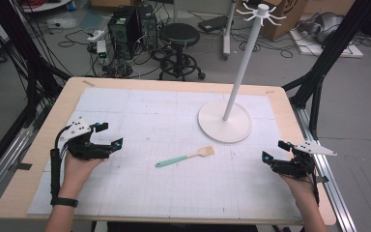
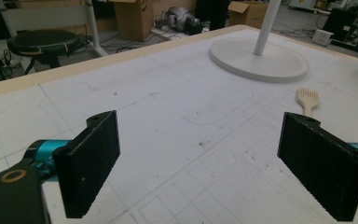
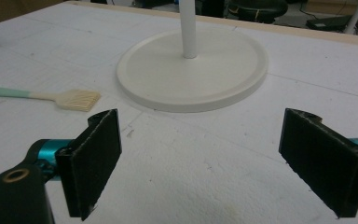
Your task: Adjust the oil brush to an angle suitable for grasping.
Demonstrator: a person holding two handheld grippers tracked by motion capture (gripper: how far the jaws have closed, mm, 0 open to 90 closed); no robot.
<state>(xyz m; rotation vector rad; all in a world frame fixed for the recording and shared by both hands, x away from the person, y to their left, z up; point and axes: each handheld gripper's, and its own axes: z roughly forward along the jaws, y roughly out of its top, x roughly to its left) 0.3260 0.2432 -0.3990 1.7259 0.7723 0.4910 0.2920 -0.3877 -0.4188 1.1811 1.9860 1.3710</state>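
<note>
A small brush (image 1: 185,156) with a mint-green handle and a pale wooden head lies flat near the middle of the white gridded mat (image 1: 140,121). Behind it stands a white rack: a round base (image 1: 224,126) and a tall pole (image 1: 244,63) with hooks at the top. My left gripper (image 1: 110,135) hovers over the mat's left side, open, nothing between its jaws. My right gripper (image 1: 275,151) hovers near the right edge, also open and empty. The brush head (image 2: 308,98) lies ahead of the left gripper (image 2: 200,163). The brush (image 3: 60,98) and base (image 3: 192,70) lie beyond the right gripper (image 3: 200,163).
The mat covers a wooden table (image 1: 38,159) framed by black and metal rails (image 1: 328,169). Beyond the far edge stand a black stool (image 1: 179,48), computer towers (image 1: 130,29), cables and cardboard boxes on the floor.
</note>
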